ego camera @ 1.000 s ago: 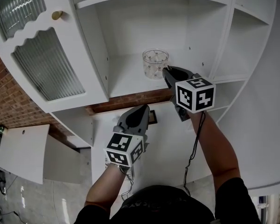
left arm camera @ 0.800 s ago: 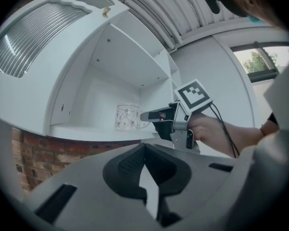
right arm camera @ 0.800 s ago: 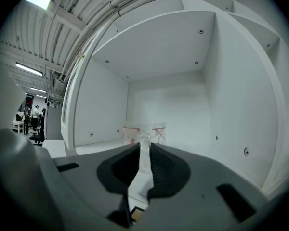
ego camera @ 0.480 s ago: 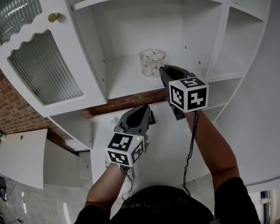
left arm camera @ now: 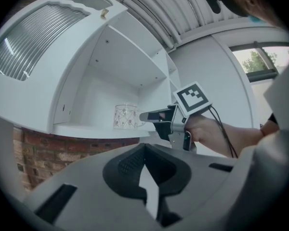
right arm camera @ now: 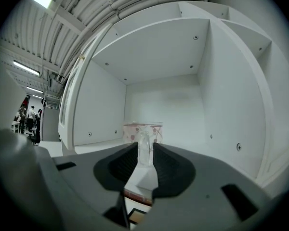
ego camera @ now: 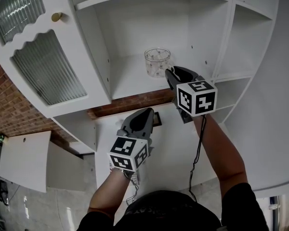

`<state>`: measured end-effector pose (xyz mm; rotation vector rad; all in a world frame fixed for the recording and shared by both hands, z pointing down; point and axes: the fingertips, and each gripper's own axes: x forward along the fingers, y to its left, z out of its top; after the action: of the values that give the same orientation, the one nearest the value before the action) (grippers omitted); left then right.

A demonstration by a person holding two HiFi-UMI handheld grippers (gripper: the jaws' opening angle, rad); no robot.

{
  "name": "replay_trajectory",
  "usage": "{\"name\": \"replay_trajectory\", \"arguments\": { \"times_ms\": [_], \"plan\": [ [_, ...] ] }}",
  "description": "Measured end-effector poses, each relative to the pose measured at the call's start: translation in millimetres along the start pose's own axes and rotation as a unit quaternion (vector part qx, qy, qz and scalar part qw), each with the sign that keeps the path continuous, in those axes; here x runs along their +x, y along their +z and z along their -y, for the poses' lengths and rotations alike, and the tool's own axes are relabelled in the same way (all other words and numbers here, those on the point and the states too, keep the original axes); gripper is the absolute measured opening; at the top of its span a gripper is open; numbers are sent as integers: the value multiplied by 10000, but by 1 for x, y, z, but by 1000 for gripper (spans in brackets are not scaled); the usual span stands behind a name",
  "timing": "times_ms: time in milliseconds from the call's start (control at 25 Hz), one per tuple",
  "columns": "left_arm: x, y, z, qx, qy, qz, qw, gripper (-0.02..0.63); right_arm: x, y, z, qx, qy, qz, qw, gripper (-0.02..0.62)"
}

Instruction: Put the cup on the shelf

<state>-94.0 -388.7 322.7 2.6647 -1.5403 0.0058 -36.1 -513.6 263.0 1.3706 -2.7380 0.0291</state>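
A clear glass cup (ego camera: 157, 61) with a small red pattern stands upright on the white cabinet shelf (ego camera: 127, 81), near its middle. My right gripper (ego camera: 169, 73) reaches in from the right at shelf height, shut on the cup's handle. In the right gripper view the handle (right arm camera: 144, 146) stands between the two jaws with the cup (right arm camera: 142, 130) just beyond. The left gripper view shows the cup (left arm camera: 125, 116) with the right gripper (left arm camera: 143, 115) at its side. My left gripper (ego camera: 147, 113) hangs lower, below the shelf's front edge, shut and holding nothing (left arm camera: 144, 148).
An open cabinet door (ego camera: 43, 66) with ribbed glass and a brass knob juts out at the left. A vertical divider (ego camera: 226, 37) closes the shelf's right side. Brick wall (ego camera: 130, 103) shows under the shelf, above a white counter (ego camera: 173, 143) with a small dark frame (ego camera: 157, 120).
The head view has shifted a little. The cup stays on the shelf with the right gripper at its handle. The left gripper has not moved.
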Motion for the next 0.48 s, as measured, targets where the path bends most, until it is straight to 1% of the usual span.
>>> {"name": "replay_trajectory", "arguments": {
  "times_ms": [160,360,480],
  "plan": [
    [0,-1,9,-8,19,-21,10000,5,-12,-3,4,60,65,-19,10000,97],
    [-1,-3,22,-43,97,-25,9999,5,-35,-2,4,169,233,81,9996,97],
    [-1,-4,33,-85,151,-16,9998,5,-50,-3,4,148,324,114,9993,80]
  ]
}}
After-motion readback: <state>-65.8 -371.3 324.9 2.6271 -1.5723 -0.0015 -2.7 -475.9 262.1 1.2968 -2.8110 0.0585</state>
